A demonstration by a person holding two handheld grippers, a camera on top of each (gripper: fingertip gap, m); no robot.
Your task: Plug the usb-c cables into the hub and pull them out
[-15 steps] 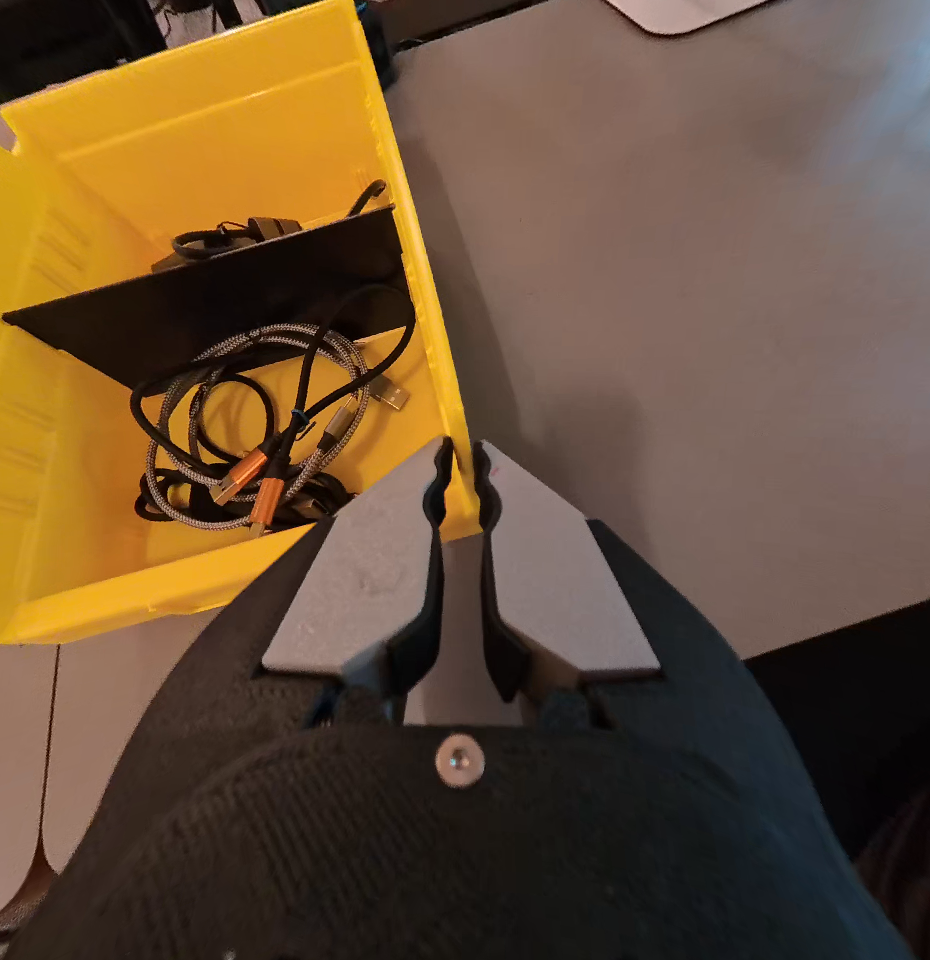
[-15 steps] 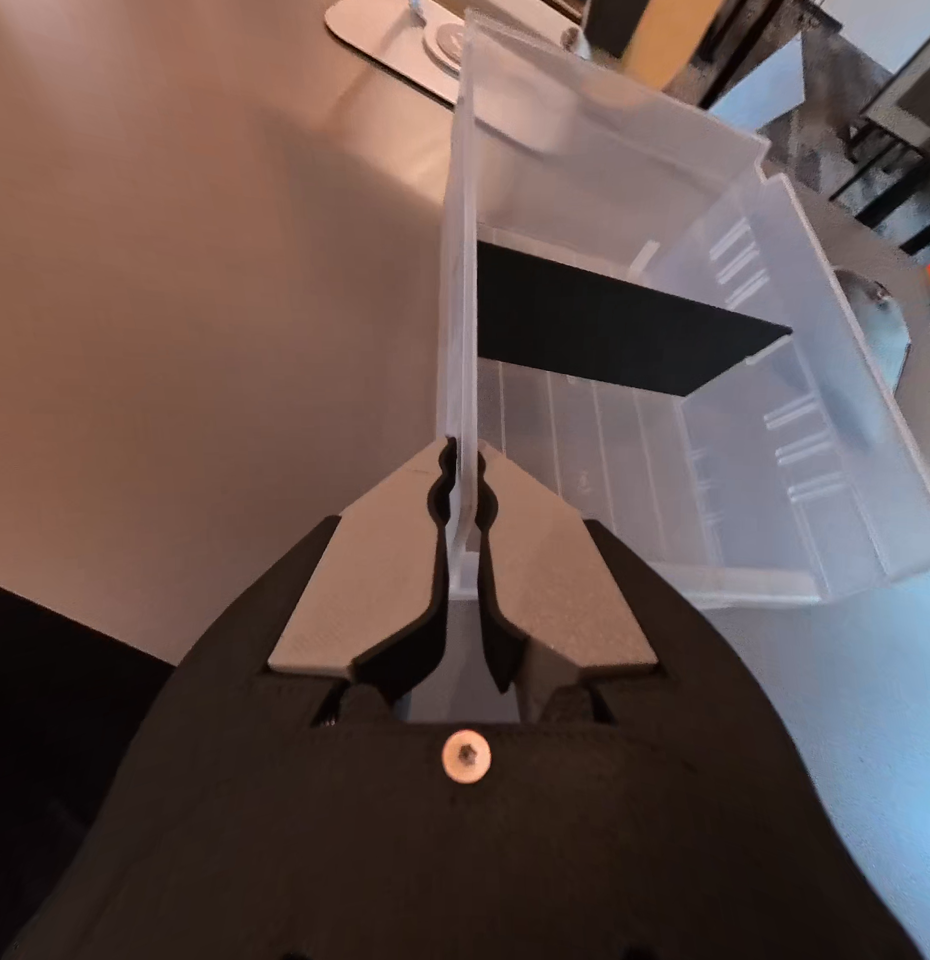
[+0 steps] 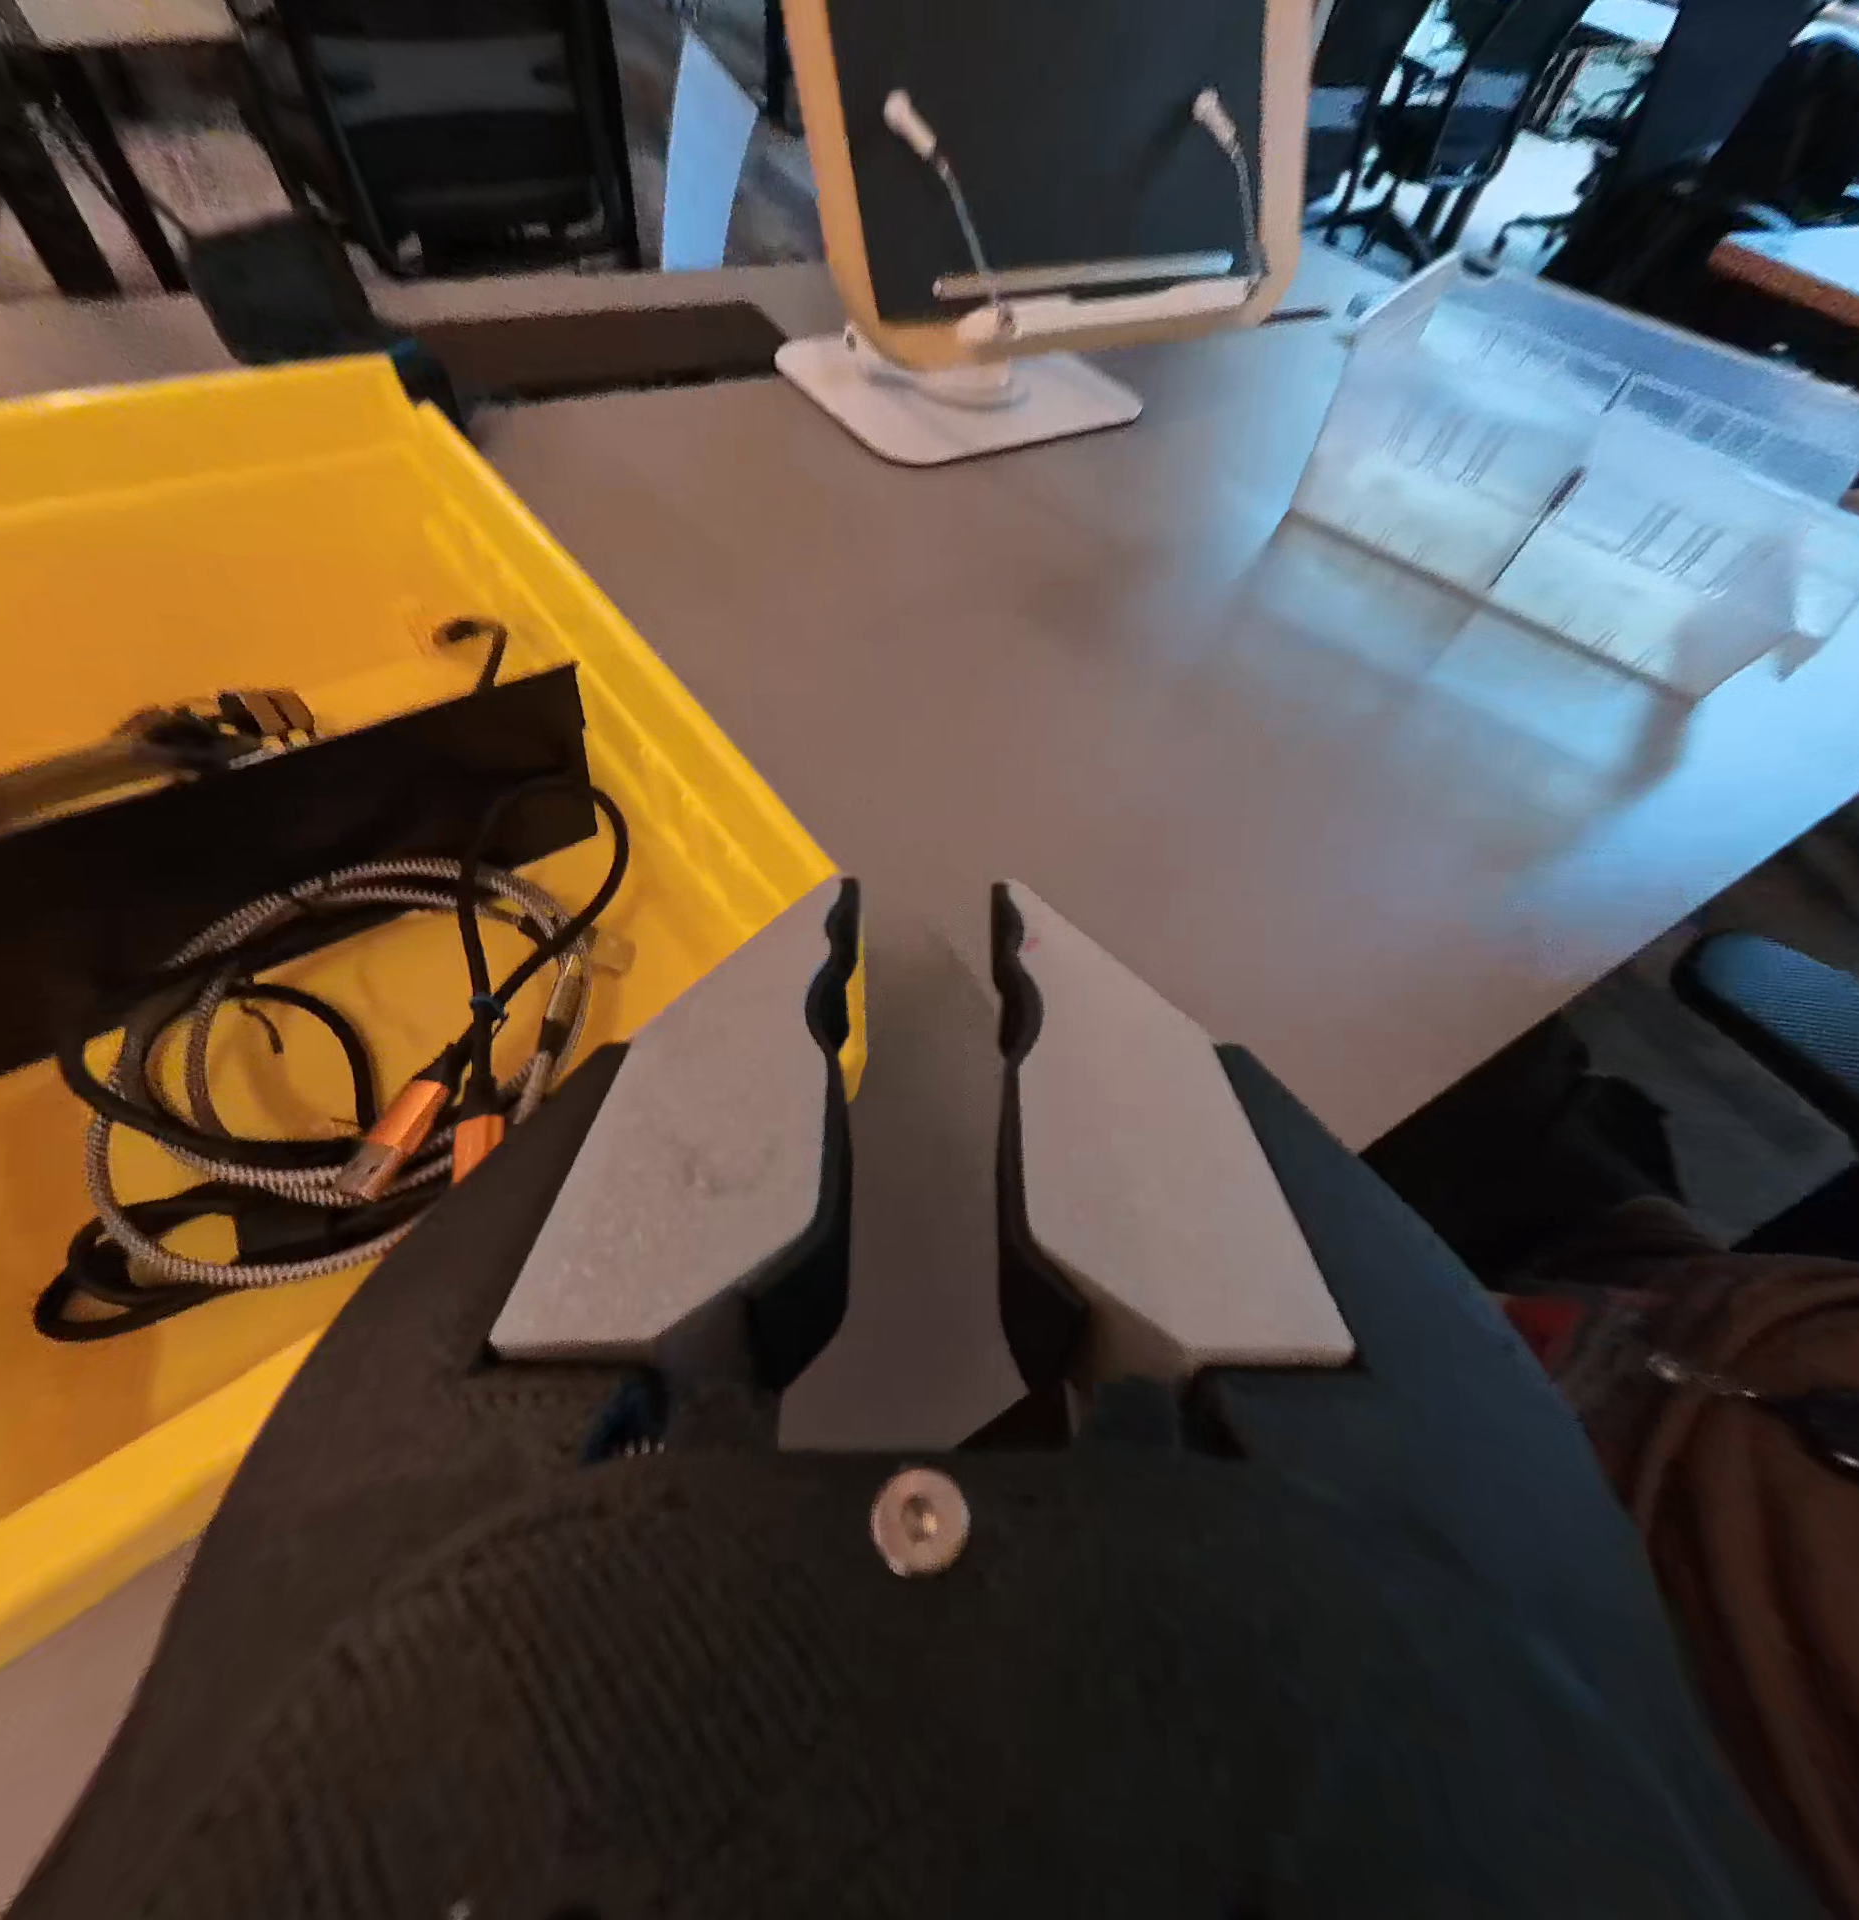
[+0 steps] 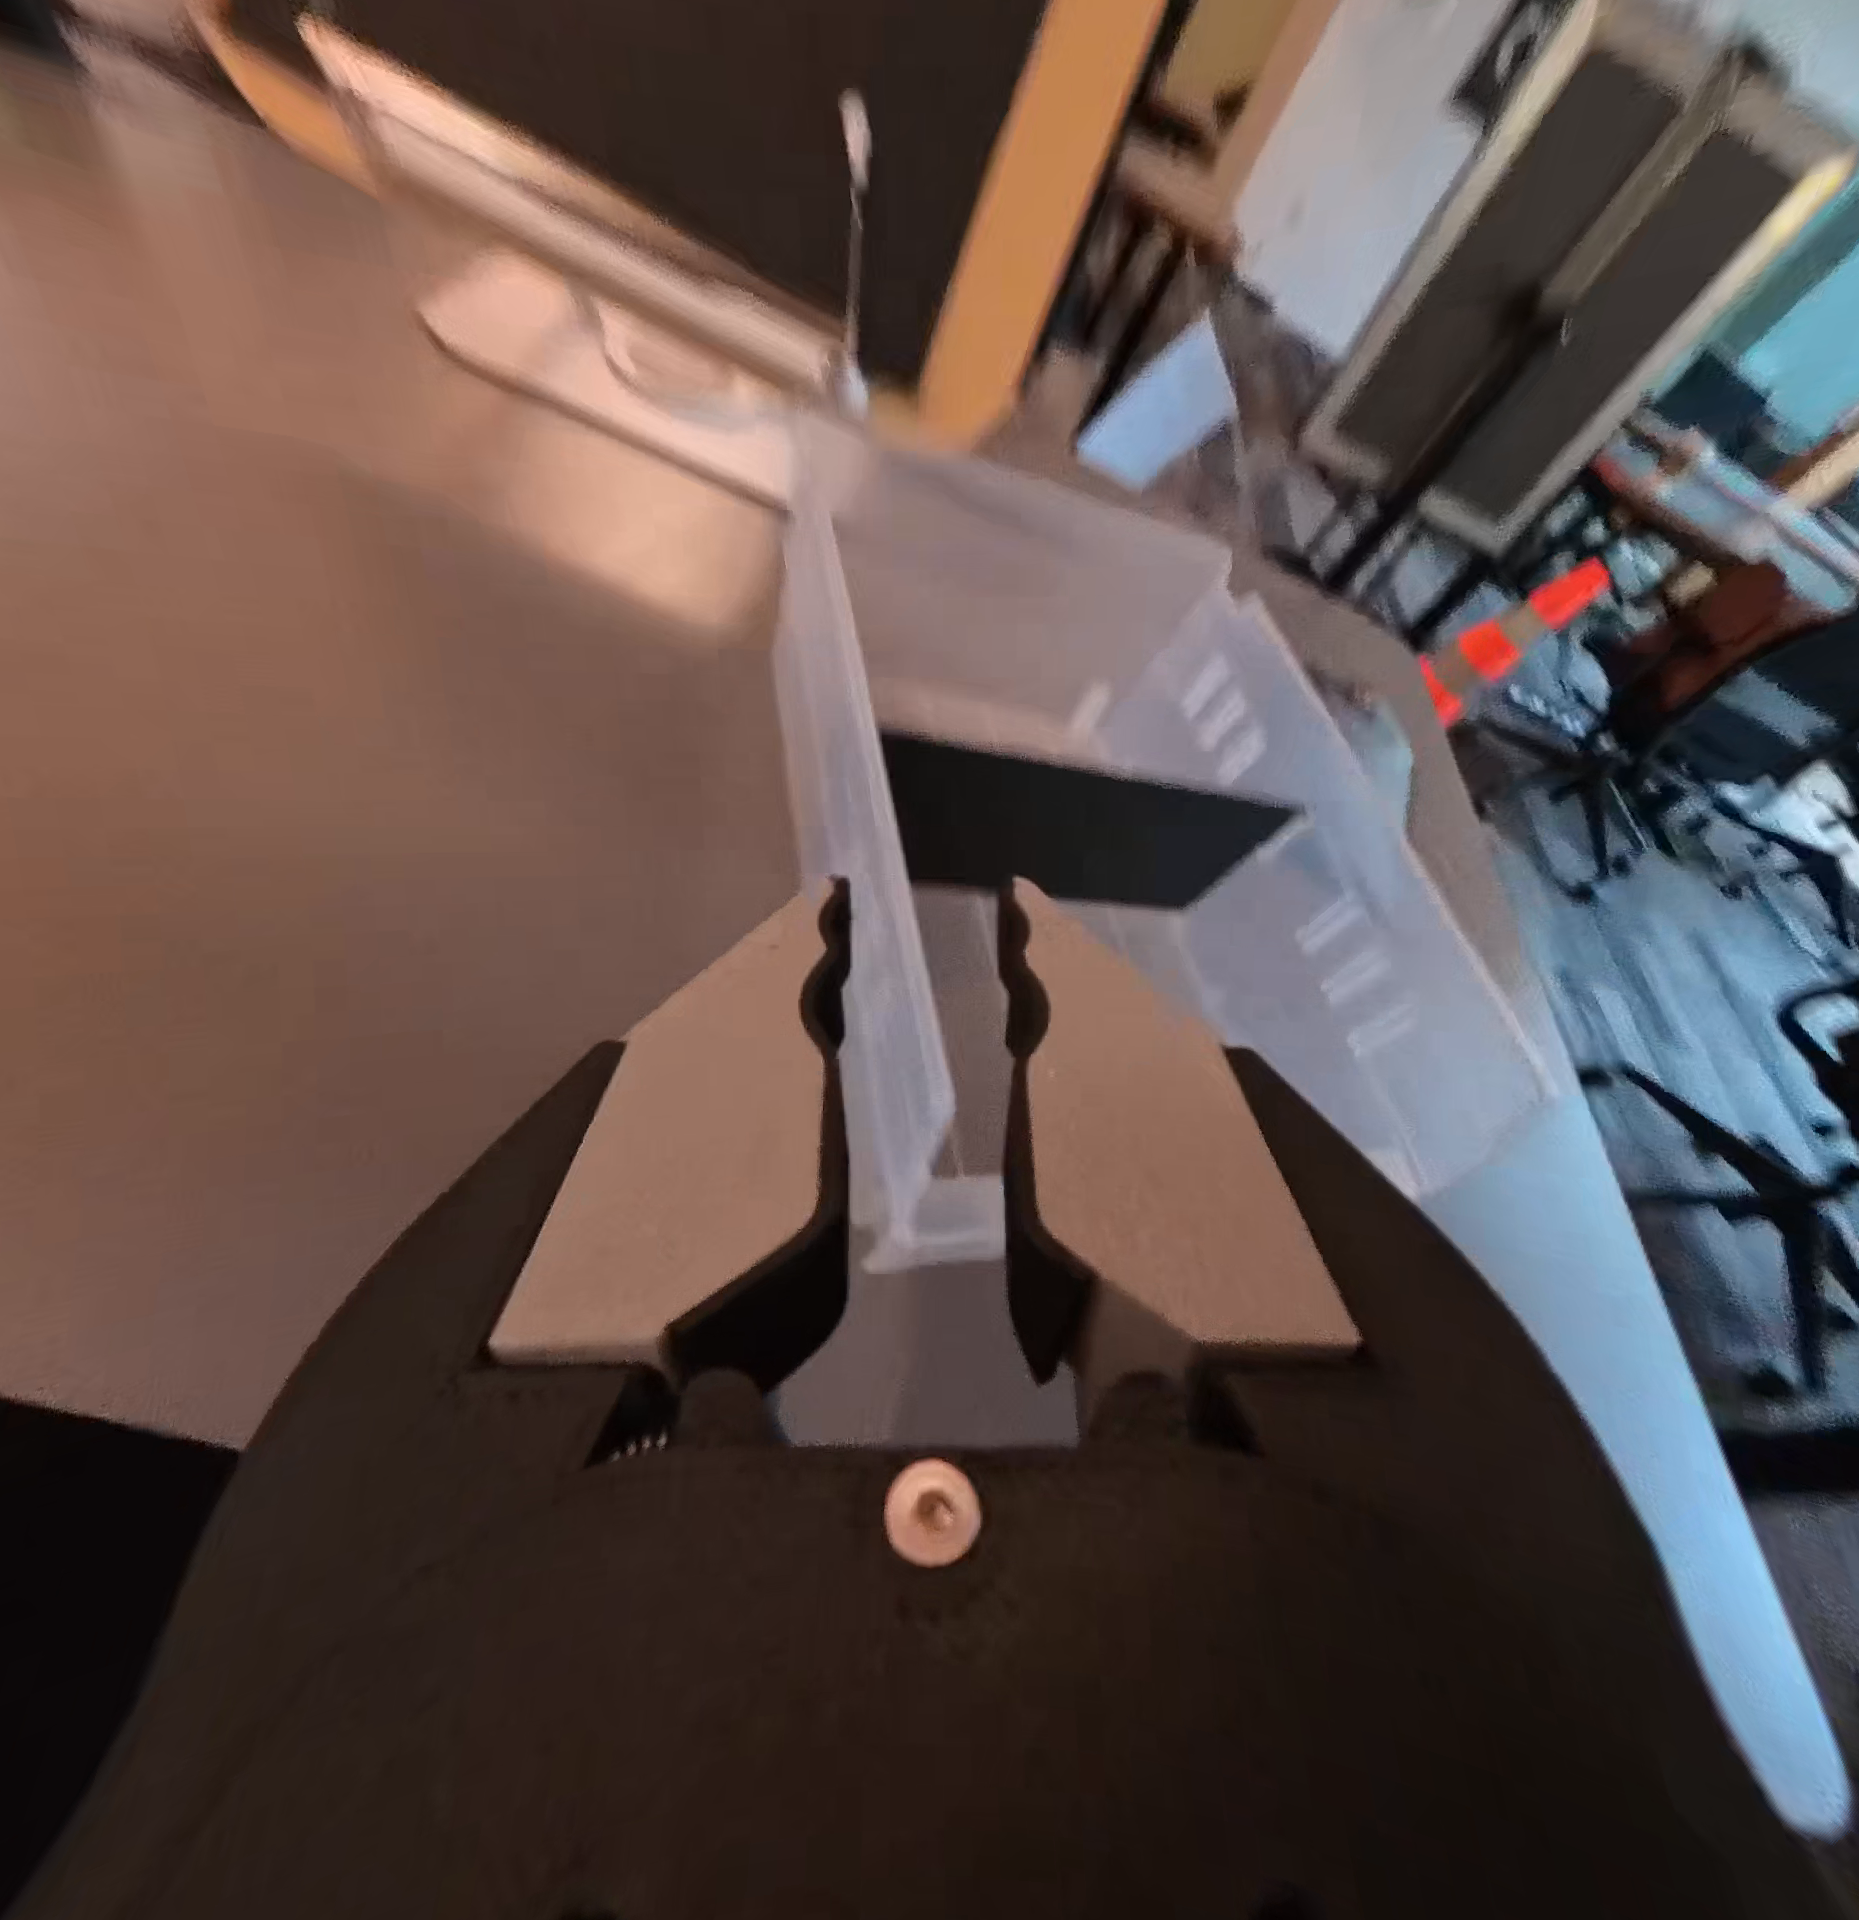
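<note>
Each camera looked forward along its own tool, low over the table point(image 3: 1008, 665); both caught the clear bin point(image 3: 1590, 488).

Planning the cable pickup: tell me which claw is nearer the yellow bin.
Left. The left claw is open beside the yellow bin, at its near right corner. The right claw is open astride a wall of the clear bin, across the table.

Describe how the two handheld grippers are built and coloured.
Both match: the left gripper and right gripper have a wide, ribbed black printed body, a silver screw at its centre, and two grey wedge-shaped fingers lined with black, wavy-edged pads. No cables or sleeves show.
</note>
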